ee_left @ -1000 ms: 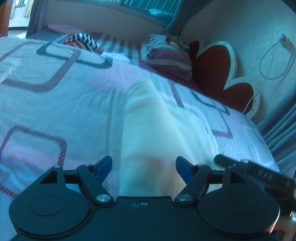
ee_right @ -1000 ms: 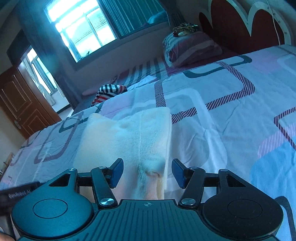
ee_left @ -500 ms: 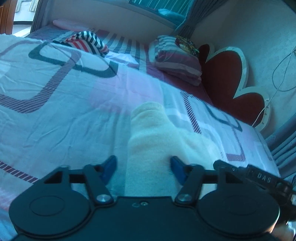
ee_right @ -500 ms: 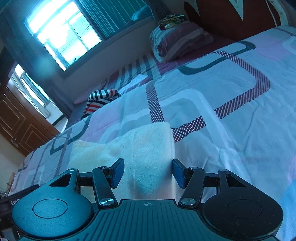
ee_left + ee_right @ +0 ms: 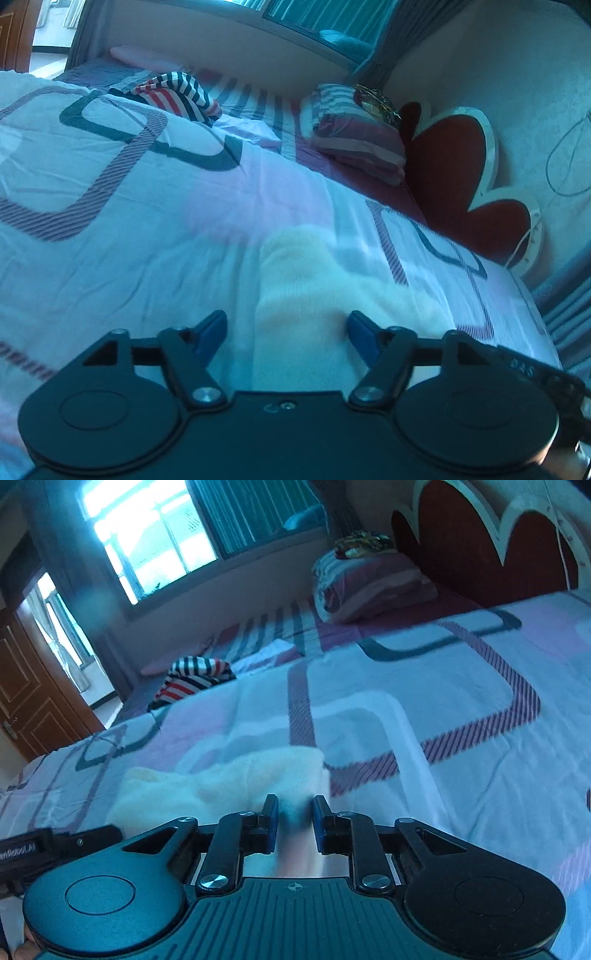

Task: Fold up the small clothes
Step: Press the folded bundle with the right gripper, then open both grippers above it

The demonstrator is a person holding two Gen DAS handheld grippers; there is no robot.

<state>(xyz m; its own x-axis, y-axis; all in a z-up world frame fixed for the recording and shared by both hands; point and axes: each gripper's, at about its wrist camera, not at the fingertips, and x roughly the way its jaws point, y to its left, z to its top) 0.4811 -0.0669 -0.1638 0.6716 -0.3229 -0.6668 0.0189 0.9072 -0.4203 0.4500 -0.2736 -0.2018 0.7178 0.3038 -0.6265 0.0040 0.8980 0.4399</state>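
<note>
Now the cream garment lies folded on the patterned bedsheet, its near edge under both grippers; the left gripper has just been opening and stands released, the cloth between its blue fingers – untouched; the right gripper has just been closing, clenched on the garment's corner.

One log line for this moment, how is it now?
left gripper: open over cream garment | right gripper: closing on garment edge | bed
</note>
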